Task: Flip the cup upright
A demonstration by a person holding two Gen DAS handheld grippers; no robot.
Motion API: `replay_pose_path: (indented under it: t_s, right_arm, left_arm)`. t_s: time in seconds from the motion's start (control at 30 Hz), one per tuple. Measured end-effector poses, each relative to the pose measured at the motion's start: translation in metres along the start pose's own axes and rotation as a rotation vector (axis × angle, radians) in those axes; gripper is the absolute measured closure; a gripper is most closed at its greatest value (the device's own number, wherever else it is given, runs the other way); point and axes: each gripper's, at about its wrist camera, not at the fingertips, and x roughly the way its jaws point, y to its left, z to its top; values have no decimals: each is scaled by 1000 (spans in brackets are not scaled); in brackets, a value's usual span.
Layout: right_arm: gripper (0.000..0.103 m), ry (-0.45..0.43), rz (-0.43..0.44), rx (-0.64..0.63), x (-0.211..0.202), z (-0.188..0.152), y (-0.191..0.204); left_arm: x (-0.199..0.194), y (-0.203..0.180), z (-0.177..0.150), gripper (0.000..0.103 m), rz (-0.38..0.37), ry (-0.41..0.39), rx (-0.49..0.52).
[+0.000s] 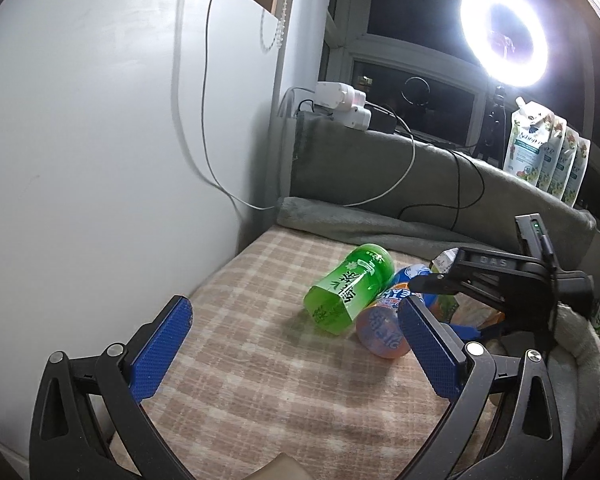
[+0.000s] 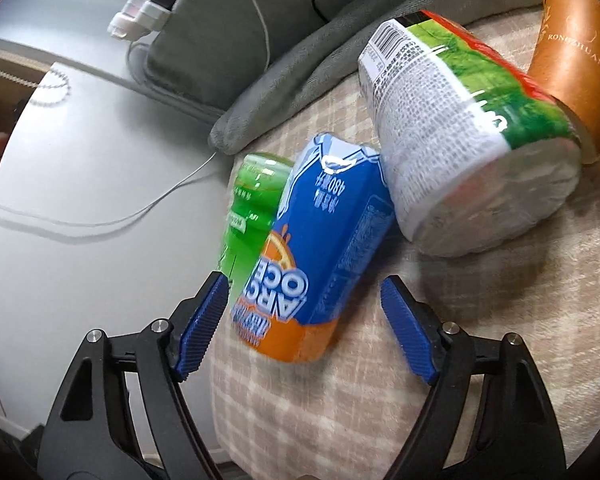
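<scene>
A blue and orange cup lies on its side on the checked cloth. My right gripper is open, its blue pads either side of the cup's orange end without touching it. The same cup shows in the left wrist view beside a green cup that also lies on its side. The green cup lies behind the blue one in the right wrist view. My left gripper is open and empty, short of both cups. The right gripper's body reaches in from the right.
A white and green labelled cup lies on its side to the right, against an upright copper cup. A grey blanket borders the cloth at the back. White wall at left. Ring light and pouches on the sill.
</scene>
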Motion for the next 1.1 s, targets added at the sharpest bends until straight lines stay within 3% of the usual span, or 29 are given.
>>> replay_pose_path:
  t_s: [0.27,0.37,0.7,0.87,1.1]
  right_arm:
    - [21,6,-10,45,24,12,5]
    - [32,46,-1,43,30,14,5]
    - [39,99,55,32,33,13,-3]
    - [40,176,83,-67,26,9,2]
    - [41,355,90,-293,10,3,17]
  left_arm:
    - [1,6,-2,1,5,3,-8]
    - [1,7,-2,1,9,1,-11]
    - [-1,9,-4,1,16,2,-12]
    - [-2,9,-3,1,20,1,-5]
    - [-1,6,-2,1,13,5,31]
